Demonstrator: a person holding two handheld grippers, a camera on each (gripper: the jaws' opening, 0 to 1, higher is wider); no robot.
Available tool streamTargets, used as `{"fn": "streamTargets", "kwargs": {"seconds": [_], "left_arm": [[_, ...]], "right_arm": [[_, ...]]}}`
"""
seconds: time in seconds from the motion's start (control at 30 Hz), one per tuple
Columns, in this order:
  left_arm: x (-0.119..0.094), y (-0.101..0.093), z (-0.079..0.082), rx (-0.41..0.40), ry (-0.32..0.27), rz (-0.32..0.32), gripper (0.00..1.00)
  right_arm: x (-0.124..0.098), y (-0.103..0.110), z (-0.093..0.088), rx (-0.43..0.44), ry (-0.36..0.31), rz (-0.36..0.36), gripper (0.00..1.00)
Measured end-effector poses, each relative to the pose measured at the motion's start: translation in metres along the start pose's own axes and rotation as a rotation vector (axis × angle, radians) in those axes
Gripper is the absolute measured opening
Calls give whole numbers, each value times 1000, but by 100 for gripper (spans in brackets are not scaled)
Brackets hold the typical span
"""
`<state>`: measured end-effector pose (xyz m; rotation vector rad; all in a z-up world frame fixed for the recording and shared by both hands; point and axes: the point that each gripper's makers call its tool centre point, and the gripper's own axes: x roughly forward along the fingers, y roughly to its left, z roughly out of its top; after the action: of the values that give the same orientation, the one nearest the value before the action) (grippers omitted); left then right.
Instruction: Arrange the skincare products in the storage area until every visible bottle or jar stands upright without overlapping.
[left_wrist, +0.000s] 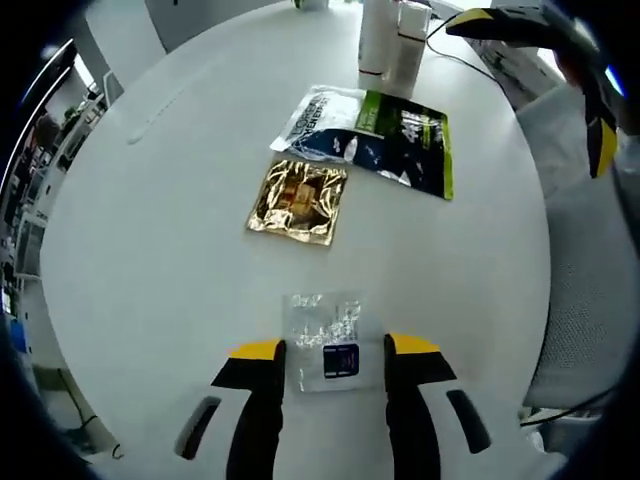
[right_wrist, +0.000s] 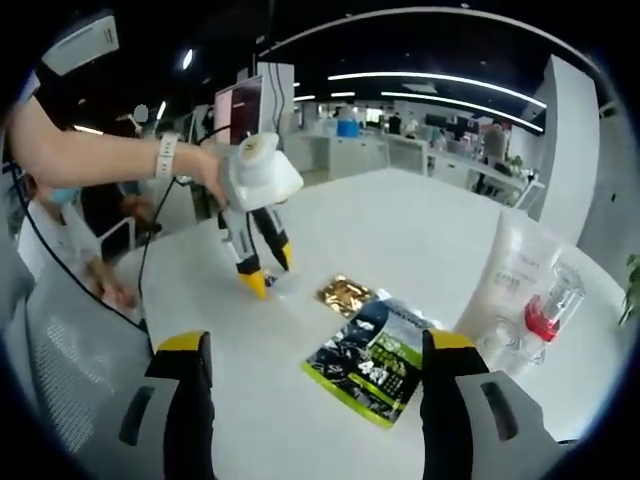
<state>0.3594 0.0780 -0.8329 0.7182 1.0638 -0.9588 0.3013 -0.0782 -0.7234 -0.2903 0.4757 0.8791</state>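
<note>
My left gripper (left_wrist: 335, 348) hovers open over the white round table (left_wrist: 160, 250), its yellow-tipped jaws on either side of a small clear sachet (left_wrist: 325, 355) with a blue label. Farther on lie a gold foil sachet (left_wrist: 298, 200), a white and blue sachet (left_wrist: 325, 122) and a black and green packet (left_wrist: 412, 150); the last two overlap. Two white bottles (left_wrist: 392, 42) stand upright at the far edge. In the right gripper view my right gripper (right_wrist: 318, 345) is open and empty above the black and green packet (right_wrist: 375, 360), with the bottles (right_wrist: 520, 285) to its right.
A hand holds the left gripper (right_wrist: 262, 272) over the table beside the gold sachet (right_wrist: 345, 292). A black cable (left_wrist: 470, 65) runs past the bottles. A mesh chair (left_wrist: 590, 300) stands at the table's right edge. A seated person (right_wrist: 60, 250) and office desks lie beyond.
</note>
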Motion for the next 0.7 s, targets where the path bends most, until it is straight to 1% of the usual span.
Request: {"fn": "streamTargets", "kwargs": {"seconds": [0.1,0.17,0.27,0.63,0.7], "left_arm": [[1,-5,3,2,2,-4,41],[2,-11,7,18,2,-13,41],[3,-12,9,30,1,-21,41],[7,-31,23,75,-6,-37,41],[7,-32,25,80,-8,-39,41]], "right_arm": [[-2,-1,1,0,-4,-3,86],[-2,-1,0,2,-4,-5,86],[-3,0,-1,6,-4,-5,86],[-6,-2,0,7,-8,-12,86],[-6,-3,0,8,-8,-14,86]]}}
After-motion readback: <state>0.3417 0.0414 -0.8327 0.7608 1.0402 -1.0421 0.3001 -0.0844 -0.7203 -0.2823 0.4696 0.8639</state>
